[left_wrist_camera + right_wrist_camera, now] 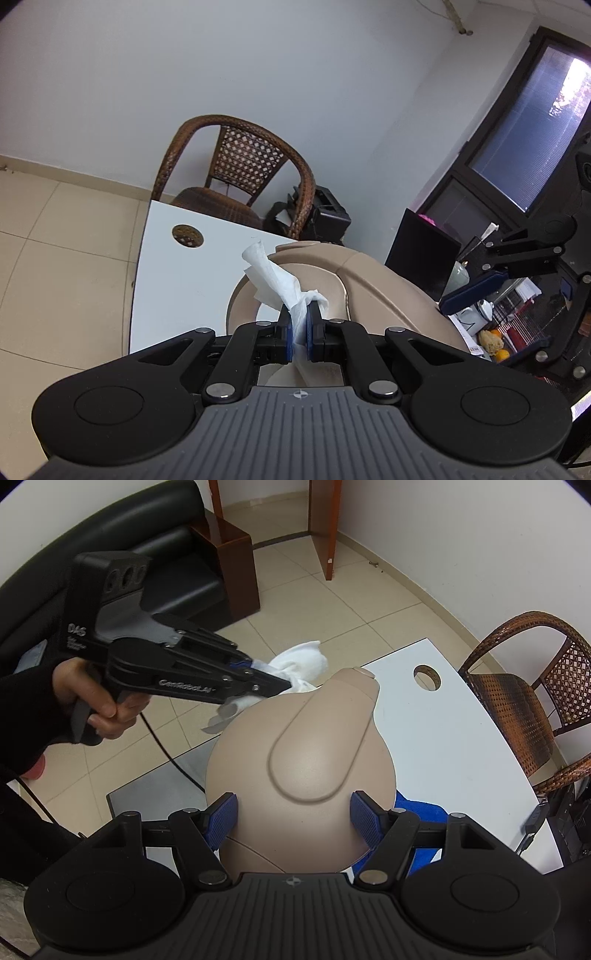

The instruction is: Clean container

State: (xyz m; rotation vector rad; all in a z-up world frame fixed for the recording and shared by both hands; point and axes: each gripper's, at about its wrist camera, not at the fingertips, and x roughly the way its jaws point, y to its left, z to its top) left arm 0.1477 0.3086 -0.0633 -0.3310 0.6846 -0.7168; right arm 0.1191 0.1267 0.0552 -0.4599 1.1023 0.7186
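The left gripper (300, 325) has its jaws pinched tight on a crumpled white paper towel (275, 278), while the right gripper (293, 818) holds its jaws partway apart with both blue pads (222, 814) set against the flanks of the beige container (301, 746), clamping it. That container, a rounded jug-like thing with a domed lid, sits on the white table (454, 734) near its edge, and a blue cloth (424, 812) peeks out beneath it at about four o'clock in the right wrist view. In that view the left gripper comes in from ten o'clock, held by a hand (98, 698) in a dark sleeve, and the towel bunches just past the container's far rim at about eleven o'clock; I cannot tell whether the paper actually touches the surface. What could go wrong, to my eye: the shell is smooth and curved, so a firm wiping push from the towel side might make it twist or slide out between the right pads. The towel is thin and held only by a small fold, so dragging it hard could tear it or pull it free. A wicker chair (240, 173) stands beyond the table, well out of the way.
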